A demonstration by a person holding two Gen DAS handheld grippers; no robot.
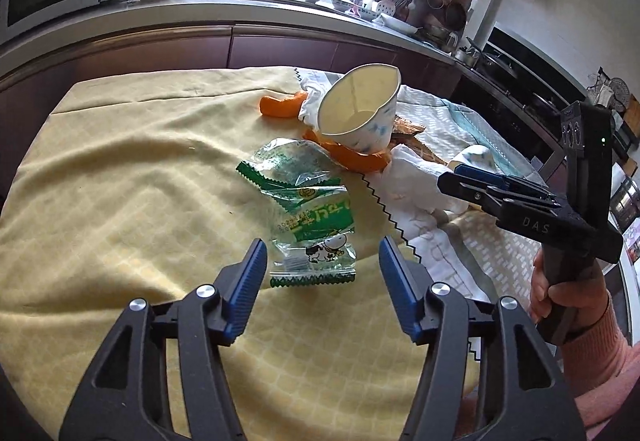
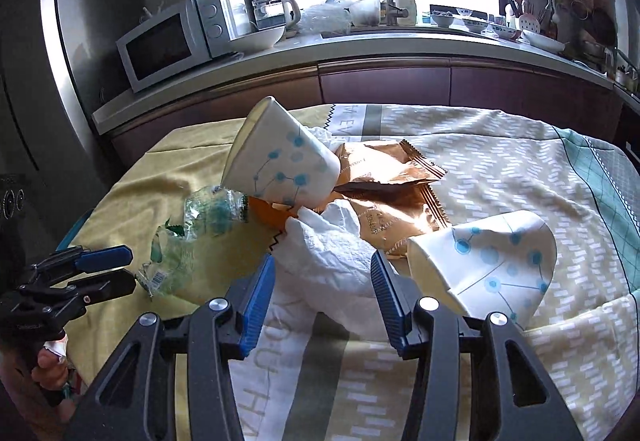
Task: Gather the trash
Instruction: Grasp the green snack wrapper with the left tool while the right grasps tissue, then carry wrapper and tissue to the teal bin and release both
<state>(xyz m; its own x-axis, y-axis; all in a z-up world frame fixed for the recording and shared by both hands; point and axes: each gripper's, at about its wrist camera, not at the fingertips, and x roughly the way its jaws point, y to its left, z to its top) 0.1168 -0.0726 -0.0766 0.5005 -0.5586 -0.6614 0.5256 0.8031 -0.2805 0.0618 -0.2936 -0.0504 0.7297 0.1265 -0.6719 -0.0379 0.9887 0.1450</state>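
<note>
Nothing appears collected yet: all the trash visible lies loose on the cloth-covered table (image 1: 120,169), and no bin or bag shows in either view.

The left gripper (image 1: 322,257) stands with its jaws apart and empty, poised just short of the green snack wrapper (image 1: 308,217), which lies flat on the yellow cloth. The pads do not touch it.

The right gripper (image 2: 322,279) is likewise parted and holds nothing. It points at the crumpled white tissue (image 2: 332,253), which lies between and beyond its jaws, with no contact evident.

Remaining items, clustered near the middle of the table:
- a paper cup (image 1: 356,109) tipped on its side, resting on orange peel (image 1: 354,159);
- a second paper cup (image 2: 492,265) on its side, just beside the right gripper;
- a brown foil wrapper (image 2: 384,185) behind the tissue.

Judgement: the task is at its start. The wrapper and tissue look to be the first picks; the cups, peel and foil remain to be gathered afterwards.
</note>
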